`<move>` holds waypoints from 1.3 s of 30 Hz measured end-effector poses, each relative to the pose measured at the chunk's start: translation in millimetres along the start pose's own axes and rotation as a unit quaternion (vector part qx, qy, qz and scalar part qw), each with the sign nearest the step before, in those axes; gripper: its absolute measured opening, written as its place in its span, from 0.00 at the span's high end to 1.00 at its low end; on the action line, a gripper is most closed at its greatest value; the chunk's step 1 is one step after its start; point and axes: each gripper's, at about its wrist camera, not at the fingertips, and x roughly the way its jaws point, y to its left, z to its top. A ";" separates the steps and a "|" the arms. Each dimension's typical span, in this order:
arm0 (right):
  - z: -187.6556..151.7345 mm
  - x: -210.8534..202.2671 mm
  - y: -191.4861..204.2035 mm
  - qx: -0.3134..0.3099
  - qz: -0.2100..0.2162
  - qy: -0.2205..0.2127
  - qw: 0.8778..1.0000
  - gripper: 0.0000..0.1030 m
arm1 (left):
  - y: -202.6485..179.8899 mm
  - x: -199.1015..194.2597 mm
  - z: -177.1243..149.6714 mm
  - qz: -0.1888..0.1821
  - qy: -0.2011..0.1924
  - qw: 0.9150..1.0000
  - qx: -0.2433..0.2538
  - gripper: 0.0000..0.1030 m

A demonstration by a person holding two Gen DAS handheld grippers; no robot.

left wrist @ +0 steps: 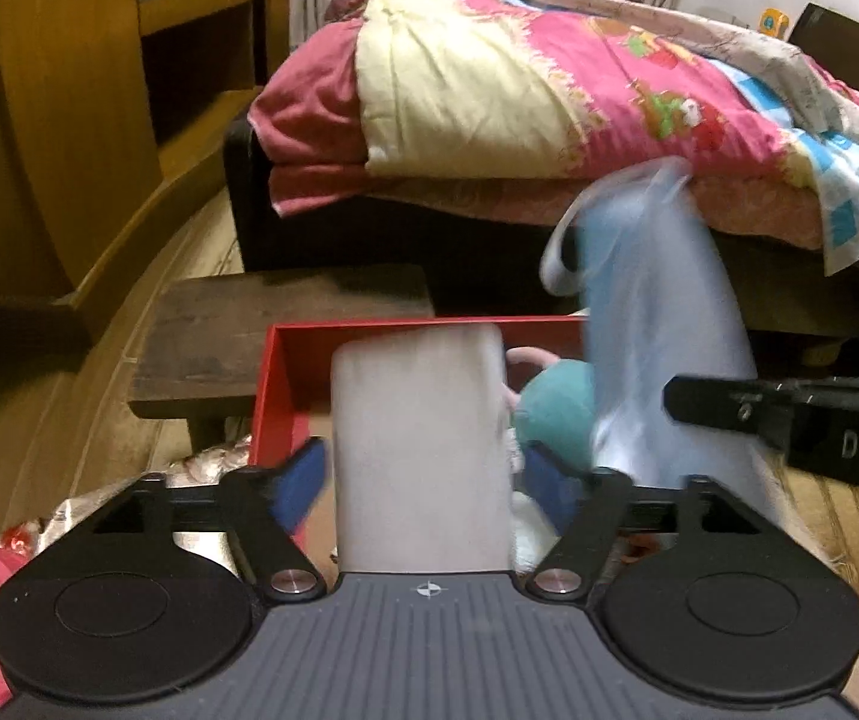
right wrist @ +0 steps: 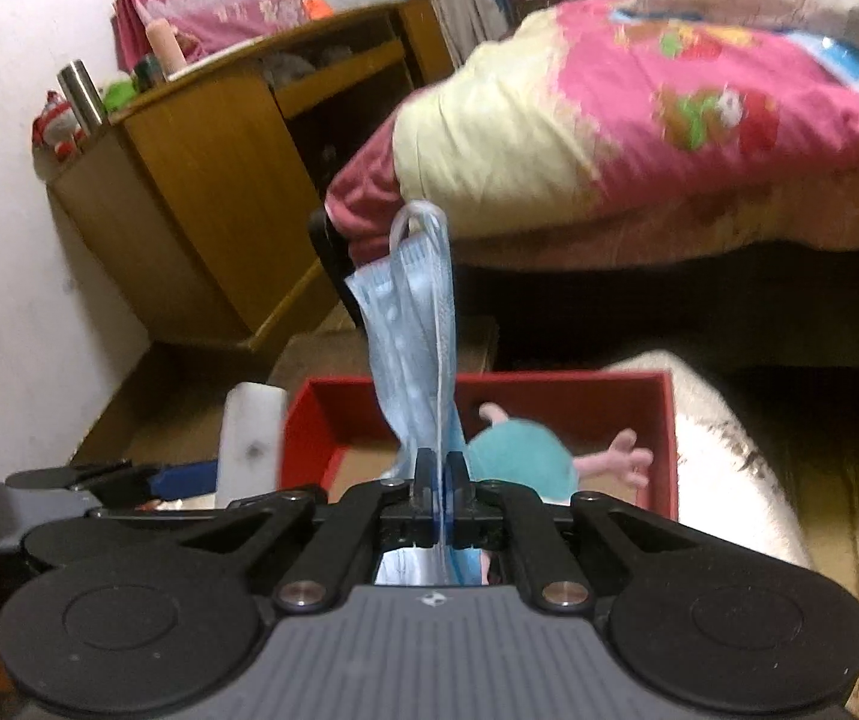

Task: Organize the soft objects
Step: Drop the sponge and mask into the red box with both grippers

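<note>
My left gripper (left wrist: 423,474) is shut on a white foam block (left wrist: 420,450) and holds it upright over the near edge of the red box (left wrist: 276,384). My right gripper (right wrist: 441,474) is shut on a light blue face mask (right wrist: 417,330) that stands up from the jaws, above the red box (right wrist: 663,420). A teal and pink plush toy (right wrist: 519,456) lies inside the box; it also shows in the left wrist view (left wrist: 555,408). The mask (left wrist: 657,324) and the right gripper's body (left wrist: 801,414) appear at the right of the left wrist view. The foam block (right wrist: 252,438) shows at the left of the right wrist view.
A bed with a pink and yellow quilt (left wrist: 549,78) stands behind the box. A wooden cabinet (left wrist: 99,120) is at the left. A dark wooden stool (left wrist: 249,330) sits left of the box. A white cushion (right wrist: 729,432) lies right of the box.
</note>
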 end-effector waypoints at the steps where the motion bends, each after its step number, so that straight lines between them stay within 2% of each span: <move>1: -1.0 4.7 -1.1 0.001 0.004 0.006 1.000 1.00 | 0.7 1.9 -0.8 0.006 0.000 1.000 0.002 0.23; 2: -1.6 8.8 -2.1 0.003 0.006 0.012 1.000 0.88 | 1.5 3.2 -1.5 0.010 0.002 1.000 0.003 0.23; 4: -2.6 11.6 -3.1 0.006 -0.003 0.009 1.000 0.74 | 4.1 4.0 -1.6 0.014 0.008 1.000 -0.002 0.22; 9: -4.3 -0.6 -2.1 0.002 -0.012 -0.003 1.000 0.74 | 12.9 -6.4 -2.8 0.006 0.015 0.999 -0.037 0.21; 15: -13.3 -22.3 1.5 0.006 -0.009 -0.004 1.000 0.74 | 7.9 -31.6 -14.5 0.001 0.020 0.999 -0.032 0.19; 20: -24.2 -34.3 5.8 0.007 -0.005 0.001 1.000 0.74 | 5.1 -44.0 -35.6 -0.010 0.041 0.999 -0.032 0.18; 31: -66.1 -49.1 8.8 0.016 0.005 0.039 0.999 0.74 | 7.7 -48.9 -76.5 -0.027 0.088 0.994 -0.052 0.18; 39: -91.4 -56.3 7.6 0.026 0.004 0.062 0.998 0.74 | -6.9 -58.5 -90.7 -0.033 0.089 0.995 -0.040 0.18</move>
